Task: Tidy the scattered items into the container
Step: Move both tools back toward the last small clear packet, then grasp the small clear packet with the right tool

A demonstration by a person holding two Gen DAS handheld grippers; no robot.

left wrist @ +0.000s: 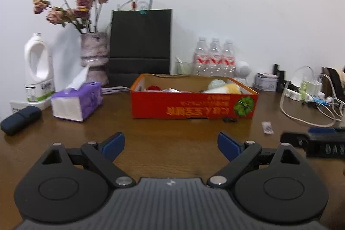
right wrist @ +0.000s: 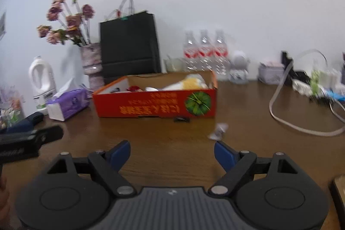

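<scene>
An open red cardboard box [left wrist: 194, 106] [right wrist: 155, 106] stands on the brown wooden table, holding a yellow and white soft item [left wrist: 226, 88] [right wrist: 189, 83] and a small red thing [left wrist: 154, 87]. In front of it lie a small dark clip [left wrist: 230, 120] [right wrist: 182, 119] and a clear crumpled wrapper [left wrist: 267, 127] [right wrist: 218, 132]. My left gripper [left wrist: 171, 144] is open over bare table, well short of the box. My right gripper [right wrist: 172, 154] is open too, with the wrapper just beyond its right finger. Each gripper shows at the edge of the other's view.
A purple tissue pack [left wrist: 77, 101], a white jug [left wrist: 38, 70], a vase of dried roses [left wrist: 93, 55], a black paper bag [left wrist: 140, 44] and water bottles [left wrist: 213, 57] line the back. A dark blue case [left wrist: 20, 119] lies left. Cables and a power strip [left wrist: 310, 98] spread at the right.
</scene>
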